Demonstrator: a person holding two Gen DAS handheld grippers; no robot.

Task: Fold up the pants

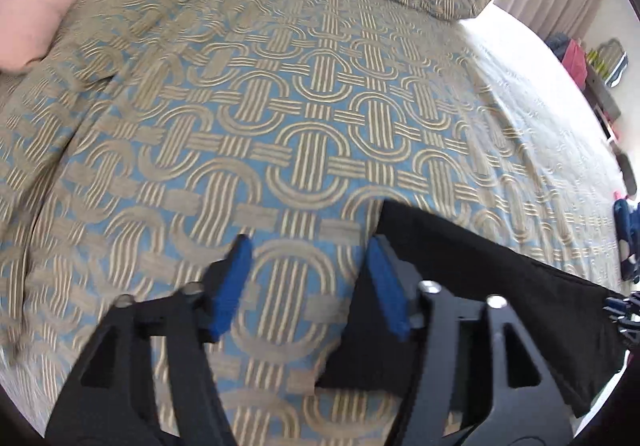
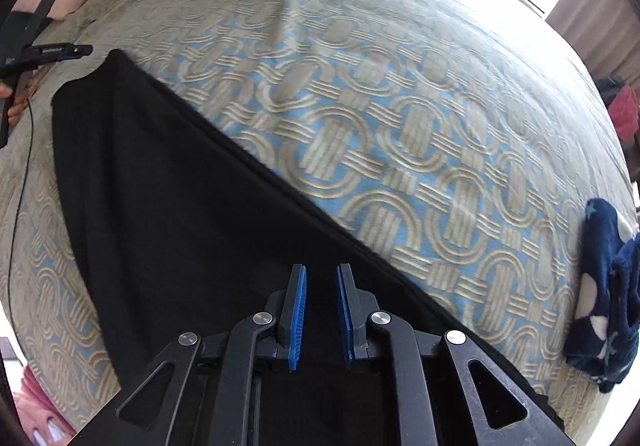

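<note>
Over on the left, the left hand-held gripper with blue ribbed pads (image 1: 308,286) hangs above the quilted bedspread with its blue-and-tan looped pattern (image 1: 280,117), jaws spread wide and nothing between them — the nearest corner of the black fabric pants (image 1: 480,270) sits just beside and partly under its right finger, not inside the gap. Moving across, the pants lie flat on the bed as one long dark band running from that corner toward the right gripper; from the right wrist view they (image 2: 168,185) look smooth, with a straight upper edge and the far end near the other gripper's frame at the left rim. Now the right hand-held gripper with blue ribbed pads (image 2: 322,310) — it sits directly over the black cloth, jaws parted by a narrow gap and holding nothing that shows. Far right, a crumpled navy fleece with pale stars and dots (image 2: 608,286) rests on the bedspread, well apart. My read: this is the pause between folds, both tools released. The next move likely calls for each gripper to drop onto an edge, pinch every layer, and carry one end over the other without dragging the cloth askew.
</note>
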